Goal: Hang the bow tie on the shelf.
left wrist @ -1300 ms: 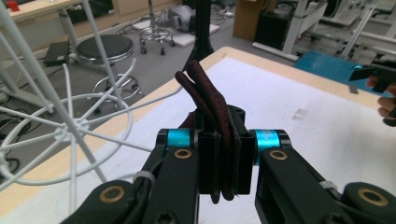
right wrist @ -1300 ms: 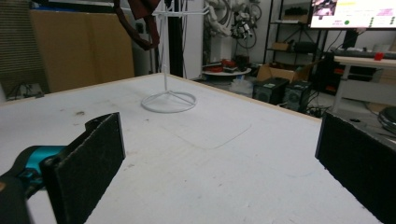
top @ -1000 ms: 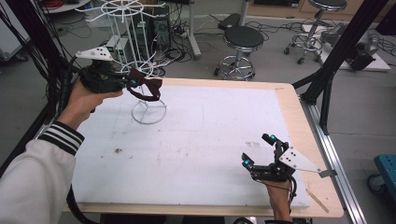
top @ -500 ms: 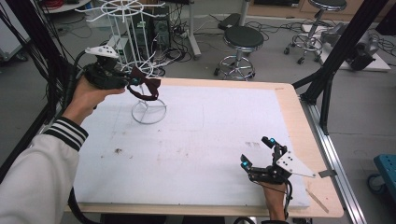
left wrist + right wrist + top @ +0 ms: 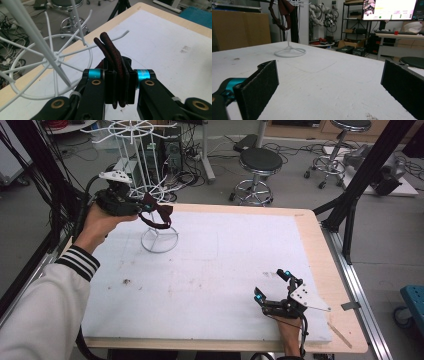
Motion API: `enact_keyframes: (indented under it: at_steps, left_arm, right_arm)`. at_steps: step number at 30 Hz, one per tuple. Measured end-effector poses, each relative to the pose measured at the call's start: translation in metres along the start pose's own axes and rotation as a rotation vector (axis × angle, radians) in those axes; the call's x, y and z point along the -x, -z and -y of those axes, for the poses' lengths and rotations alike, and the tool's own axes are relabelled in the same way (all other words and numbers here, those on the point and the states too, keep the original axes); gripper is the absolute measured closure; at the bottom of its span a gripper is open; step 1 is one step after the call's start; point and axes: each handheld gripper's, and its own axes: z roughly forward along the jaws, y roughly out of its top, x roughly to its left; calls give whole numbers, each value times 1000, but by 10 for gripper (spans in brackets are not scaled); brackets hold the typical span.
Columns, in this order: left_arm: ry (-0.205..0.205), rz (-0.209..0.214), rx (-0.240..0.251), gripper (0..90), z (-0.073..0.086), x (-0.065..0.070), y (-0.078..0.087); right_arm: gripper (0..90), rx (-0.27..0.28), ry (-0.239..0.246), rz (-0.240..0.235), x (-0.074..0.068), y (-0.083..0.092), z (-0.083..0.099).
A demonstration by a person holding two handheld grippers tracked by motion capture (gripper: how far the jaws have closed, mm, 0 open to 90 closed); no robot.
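From above, we see the left gripper [image 5: 145, 208] held up at the table's [image 5: 310, 227] far left corner, beside a white wire rack [image 5: 159, 238]. Its jaws are hard to make out here, but a dark red band [image 5: 161, 216] hangs from its tip in a loop, just over the rack's round base. The rack's top is cut off by the frame edge. The right gripper [image 5: 272, 285] sits low at the near right, over the white mat [image 5: 225, 265], well apart from the band, its jaws spread with nothing between them.

In the left gripper view, we see the two jaws pressed tight on the band [image 5: 113, 60], which is folded double between the pads and sticks out beyond the tips. The band's lower end is hidden behind the jaws. A hook of the rack [image 5: 50, 60] lies just past the band's tip; we cannot tell whether they touch.

In the right gripper view, we see wide, empty jaws just above the mat [image 5: 324, 82]. Far off, the rack's [image 5: 290, 51] base stands on the mat, and the band [image 5: 283, 10] hangs above it, cut off at the top edge.
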Motion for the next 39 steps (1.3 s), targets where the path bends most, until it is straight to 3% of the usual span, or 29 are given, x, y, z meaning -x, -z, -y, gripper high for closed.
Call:
enact_keyframes:
  at_steps: [7,12,16,23,25,29,34,39]
  left_arm:
    - [21,-17,23,595,0,-1,2]
    - [54,-47,30,269,0,-2,2]
    - [46,-18,75,148,1,-2,5]
    - [-8,29,171,112,7,3,11]
    - [-23,36,177,112,8,4,15]
    - [-48,54,248,111,12,8,26]
    - [-81,56,275,112,27,15,36]
    - [-94,69,347,112,50,20,52]
  right_arm:
    - [7,-3,2,1,-1,-1,1]
    - [7,-4,2,4,-1,-1,1]
    - [7,-2,3,3,0,-1,1]
    - [7,-13,11,5,0,-1,2]
    - [7,-13,5,11,1,-1,2]
    - [7,-10,2,19,3,0,2]
    - [7,-12,4,24,2,0,2]
    - [7,-13,-1,24,2,0,2]
